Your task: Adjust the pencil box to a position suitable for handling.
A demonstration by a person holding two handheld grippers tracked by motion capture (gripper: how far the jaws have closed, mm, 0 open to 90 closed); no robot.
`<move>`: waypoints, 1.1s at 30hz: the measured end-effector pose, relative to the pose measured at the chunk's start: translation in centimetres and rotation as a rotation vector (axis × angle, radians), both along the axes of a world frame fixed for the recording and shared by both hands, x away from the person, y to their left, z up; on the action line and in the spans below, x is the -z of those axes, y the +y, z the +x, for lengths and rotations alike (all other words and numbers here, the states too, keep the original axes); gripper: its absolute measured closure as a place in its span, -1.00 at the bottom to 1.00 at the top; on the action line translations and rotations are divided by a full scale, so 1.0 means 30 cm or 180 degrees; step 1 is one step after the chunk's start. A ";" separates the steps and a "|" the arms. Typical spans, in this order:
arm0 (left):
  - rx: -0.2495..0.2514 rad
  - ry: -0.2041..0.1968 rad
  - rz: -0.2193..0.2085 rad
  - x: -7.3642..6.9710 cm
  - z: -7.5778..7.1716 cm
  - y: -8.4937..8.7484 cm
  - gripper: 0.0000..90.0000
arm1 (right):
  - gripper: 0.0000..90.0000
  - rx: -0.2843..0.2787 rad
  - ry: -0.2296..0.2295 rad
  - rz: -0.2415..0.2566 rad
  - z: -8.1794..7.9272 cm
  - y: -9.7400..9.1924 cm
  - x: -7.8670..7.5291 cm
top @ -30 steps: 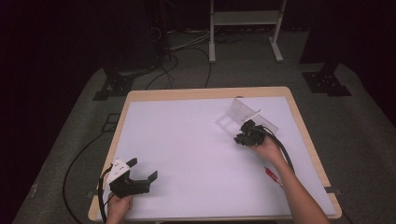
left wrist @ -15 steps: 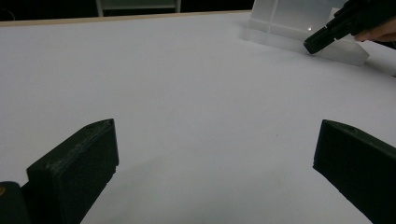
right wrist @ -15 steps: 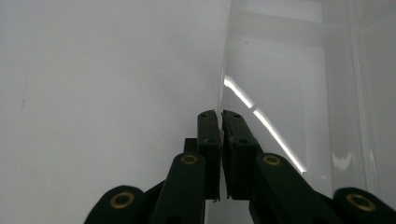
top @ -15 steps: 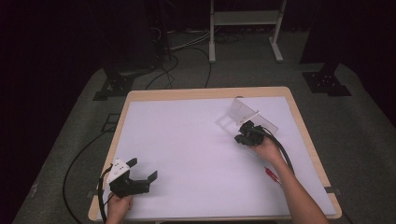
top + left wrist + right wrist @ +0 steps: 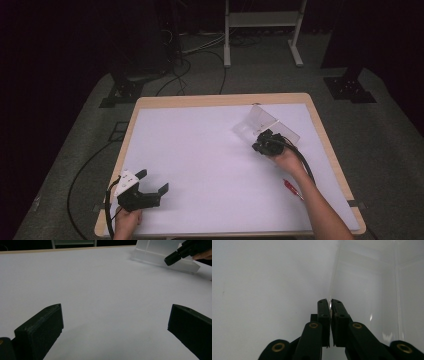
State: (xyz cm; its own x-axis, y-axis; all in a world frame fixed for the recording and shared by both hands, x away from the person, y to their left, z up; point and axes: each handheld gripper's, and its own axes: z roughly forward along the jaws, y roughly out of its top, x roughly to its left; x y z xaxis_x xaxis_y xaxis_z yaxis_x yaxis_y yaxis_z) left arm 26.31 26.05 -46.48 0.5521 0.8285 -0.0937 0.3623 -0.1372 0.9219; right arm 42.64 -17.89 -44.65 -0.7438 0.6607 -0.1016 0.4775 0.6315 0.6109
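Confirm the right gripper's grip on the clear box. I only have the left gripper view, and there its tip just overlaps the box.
Observer: It is shut on it. In the right gripper view the right gripper pinches a thin clear wall of the box between its pads.
Operator: Anything loose near that arm?
Observer: A red pen lies on the table beside the right forearm, apart from the box.
Operator: Where is the left gripper sitting?
Observer: In the high view the left gripper is at the table's near left corner, jaws open with nothing between them.
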 end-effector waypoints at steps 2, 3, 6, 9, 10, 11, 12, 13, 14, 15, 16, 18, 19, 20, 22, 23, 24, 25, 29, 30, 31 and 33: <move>0.0001 -0.0006 -0.0001 0.000 0.000 0.000 -1.00 | 0.91 -0.0015 -0.0042 -0.0002 -0.004 -0.001 -0.008; 0.0000 -0.0005 -0.0001 0.000 0.000 0.000 -1.00 | 0.91 -0.0024 -0.0057 0.0006 -0.007 -0.001 -0.013; 0.0001 0.0000 0.0002 0.000 0.000 0.000 -1.00 | 0.91 -0.0050 -0.0091 0.0032 -0.018 -0.003 -0.028; 0.0001 0.0004 0.0002 0.000 0.000 0.000 -1.00 | 0.91 -0.0100 -0.0112 0.0034 -0.035 -0.004 -0.046; 0.0001 0.0005 0.0002 0.000 0.000 0.000 -1.00 | 0.91 -0.0120 -0.0126 0.0054 -0.040 -0.005 -0.051; 0.0002 0.0003 0.0003 0.000 0.000 -0.001 -1.00 | 0.91 -0.0141 -0.0123 0.0074 -0.047 -0.006 -0.057; 0.0002 0.0003 0.0003 0.000 0.000 -0.001 -1.00 | 0.91 -0.0141 -0.0123 0.0074 -0.047 -0.006 -0.057; 0.0000 -0.0003 0.0000 0.000 0.000 -0.001 -1.00 | 0.91 -0.0165 -0.0136 0.0090 -0.054 -0.006 -0.063; 0.0001 -0.0003 0.0001 0.000 0.000 -0.001 -1.00 | 0.91 -0.0220 -0.0153 0.0111 -0.072 -0.004 -0.074; 0.0001 -0.0001 0.0000 0.000 0.000 -0.001 -1.00 | 0.91 -0.0240 -0.0158 0.0121 -0.078 -0.002 -0.077; 0.0001 -0.0001 0.0000 0.000 0.000 -0.001 -1.00 | 0.91 -0.0240 -0.0158 0.0121 -0.078 -0.002 -0.077; 0.0001 0.0011 0.0001 0.000 0.001 -0.001 -1.00 | 0.91 -0.0355 -0.0162 0.0142 -0.108 0.010 -0.090; 0.0002 0.0010 0.0002 0.000 0.001 0.000 -1.00 | 0.91 -0.0391 -0.0163 0.0157 -0.117 0.015 -0.093; 0.0002 0.0009 0.0001 0.000 0.001 0.000 -1.00 | 0.91 -0.0416 -0.0160 0.0171 -0.124 0.019 -0.096; 0.0002 0.0014 -0.0002 0.000 0.001 0.000 -1.00 | 0.91 -0.0494 -0.0172 0.0201 -0.140 0.027 -0.101; 0.0002 0.0015 -0.0007 0.001 0.002 -0.001 -1.00 | 0.91 -0.0536 -0.0166 0.0213 -0.151 0.033 -0.105; 0.0002 0.0016 -0.0006 0.001 0.002 -0.001 -1.00 | 0.91 -0.0585 -0.0165 0.0233 -0.159 0.037 -0.107; -0.0002 0.0015 -0.0016 0.001 0.002 -0.001 -1.00 | 0.91 -0.0612 -0.0154 0.0240 -0.165 0.039 -0.109; -0.0003 0.0012 -0.0015 0.001 0.001 -0.002 -1.00 | 0.91 -0.0777 -0.0137 0.0302 -0.194 0.054 -0.111; -0.0003 0.0012 -0.0015 0.001 0.001 -0.002 -1.00 | 0.91 -0.0791 -0.0142 0.0307 -0.199 0.057 -0.111; -0.0005 0.0012 -0.0015 0.001 0.001 -0.002 -1.00 | 0.91 -0.0830 -0.0138 0.0309 -0.205 0.061 -0.111; -0.0005 0.0014 -0.0020 0.001 0.002 -0.002 -1.00 | 0.90 -0.0935 -0.0127 0.0331 -0.218 0.067 -0.108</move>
State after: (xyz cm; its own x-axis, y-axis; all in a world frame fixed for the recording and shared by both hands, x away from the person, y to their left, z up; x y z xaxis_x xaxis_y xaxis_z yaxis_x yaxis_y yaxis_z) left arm 26.36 26.01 -46.50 0.5505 0.8287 -0.1013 0.3664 -0.1308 0.9212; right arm 36.09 -15.88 -41.41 -0.9011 0.4265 -0.0777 0.2583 0.6721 0.6940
